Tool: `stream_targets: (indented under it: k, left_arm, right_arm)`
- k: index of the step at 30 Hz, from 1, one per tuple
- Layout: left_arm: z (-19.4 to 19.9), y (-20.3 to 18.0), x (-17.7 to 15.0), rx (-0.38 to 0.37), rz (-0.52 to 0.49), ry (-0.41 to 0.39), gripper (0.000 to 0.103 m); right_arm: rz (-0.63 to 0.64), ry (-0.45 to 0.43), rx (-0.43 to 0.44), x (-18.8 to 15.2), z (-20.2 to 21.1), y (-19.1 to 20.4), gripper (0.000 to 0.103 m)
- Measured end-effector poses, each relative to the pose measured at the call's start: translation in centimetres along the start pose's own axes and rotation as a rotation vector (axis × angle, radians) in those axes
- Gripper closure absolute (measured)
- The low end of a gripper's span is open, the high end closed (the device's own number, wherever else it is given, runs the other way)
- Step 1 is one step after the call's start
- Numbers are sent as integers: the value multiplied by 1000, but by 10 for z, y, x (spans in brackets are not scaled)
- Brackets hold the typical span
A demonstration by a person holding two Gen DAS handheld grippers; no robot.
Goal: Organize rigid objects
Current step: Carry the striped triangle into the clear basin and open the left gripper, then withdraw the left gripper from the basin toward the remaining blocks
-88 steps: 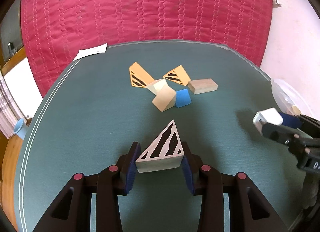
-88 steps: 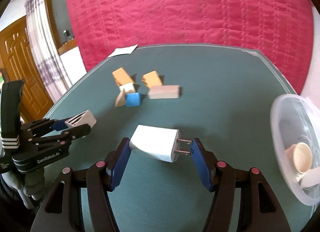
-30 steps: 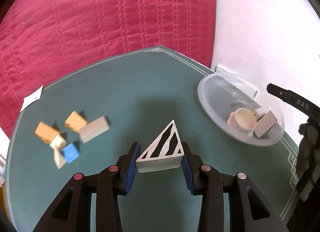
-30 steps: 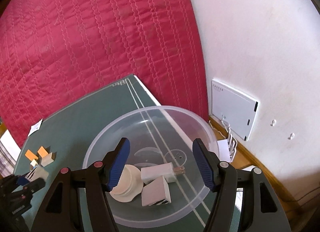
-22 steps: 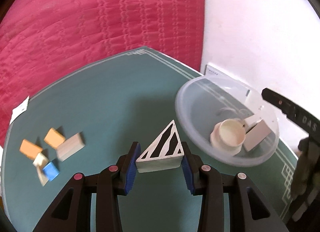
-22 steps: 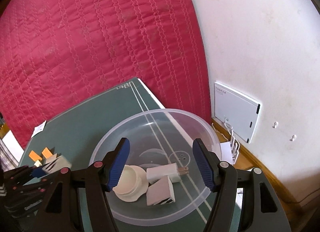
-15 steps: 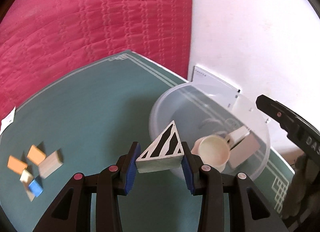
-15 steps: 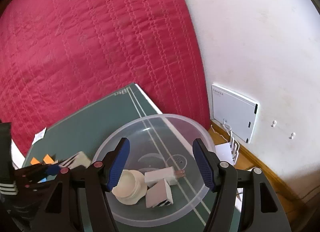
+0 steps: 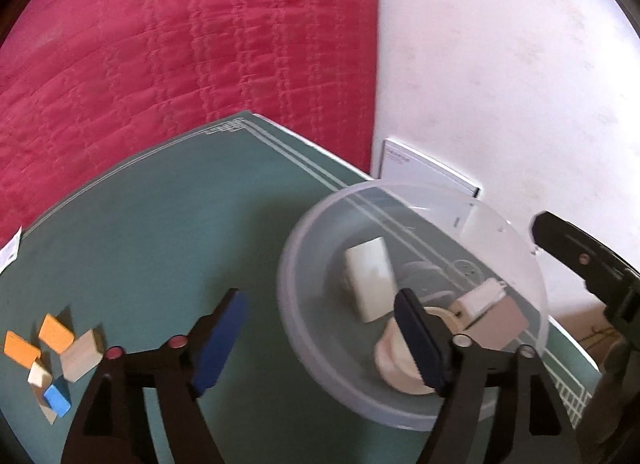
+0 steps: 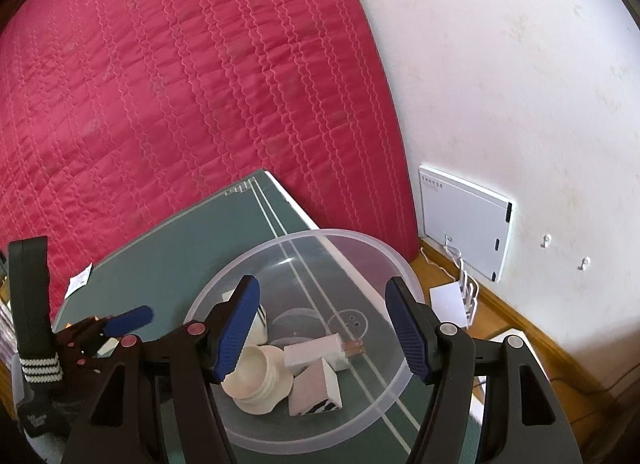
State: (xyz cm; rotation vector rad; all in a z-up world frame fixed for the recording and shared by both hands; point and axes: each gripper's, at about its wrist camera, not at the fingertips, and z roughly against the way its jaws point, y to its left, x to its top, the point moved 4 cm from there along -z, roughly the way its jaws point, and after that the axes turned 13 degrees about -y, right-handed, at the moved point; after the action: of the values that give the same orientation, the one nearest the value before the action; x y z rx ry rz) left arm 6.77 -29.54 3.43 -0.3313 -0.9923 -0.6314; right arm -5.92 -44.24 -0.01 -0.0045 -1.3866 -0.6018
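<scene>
Table: a green table top (image 9: 168, 232) with white border lines, standing in front of a red quilted cloth (image 9: 180, 44) and a white wall (image 9: 500, 64).
Bowl: a clear round plastic bowl (image 9: 316, 348) rests near the table's right-hand corner.
Bowl contents: a cream round lid or cap (image 10: 260, 376), a white plug-in charger with two metal prongs (image 10: 316, 352) and a pale wedge block with black stripes on its lower face (image 10: 316, 390) lie close together on the bowl's floor.
Falling block: a white, blurred block (image 9: 370, 280) shows inside the bowl, ahead of the left gripper and clear of its pads; in the right wrist view a striped edge of it (image 10: 260, 322) peeps out behind the right gripper's left finger.
Left gripper: the left gripper (image 9: 320, 338) hangs at the bowl's near-left rim, one blue pad over the table and the other over the bowl; its jaws are opening, with nothing between them.
Right gripper: the right gripper (image 10: 326, 330) hovers above the bowl, jaws standing apart at a moderate width and holding nothing.
Blocks left on the table: two orange blocks (image 9: 56, 332), a plain pale wooden block (image 9: 82, 354), a small cream block (image 9: 40, 372) and a blue block (image 9: 58, 400) lie clustered at the table's left, well apart from the bowl.
Other items: a white paper slip (image 9: 10, 250) at the table's far-left edge; a white flat panel (image 10: 464, 220) against the wall.
</scene>
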Motion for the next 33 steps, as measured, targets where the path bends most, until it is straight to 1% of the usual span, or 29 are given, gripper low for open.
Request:
stream_targets:
  k: [2,4,6,8,11,12,17,24,33]
  left_arm:
    - [3,10,-1,29,21,-5,14]
    - [5,19,-2,59,35,-12,6]
    - [8,26,-3,91,45,-13,4]
    - [12,32,-5,121,42,-14,4]
    - [17,35,-8,145,26,-17,3]
    - [19,36,-9,151,22,-15,2]
    - [24,37,-17,174,24,8,1]
    - [30,45,-31,164,39,42,1]
    - [48,69,-44,178,84,63,1]
  right_arm:
    - [8,4,2,-2,0,2,36]
    - [16,9,4,-4,-1,4,36]
    - [26,16,7,-7,-3,6,36]
    - [33,21,7,-9,-4,7,36]
    - [43,27,8,-12,-5,9,36]
    - [46,27,9,-12,-4,10,36]
    - [61,30,13,-16,-3,13,36]
    - [113,37,32,-25,-2,27,36]
    - [214,48,92,-43,4,55,36]
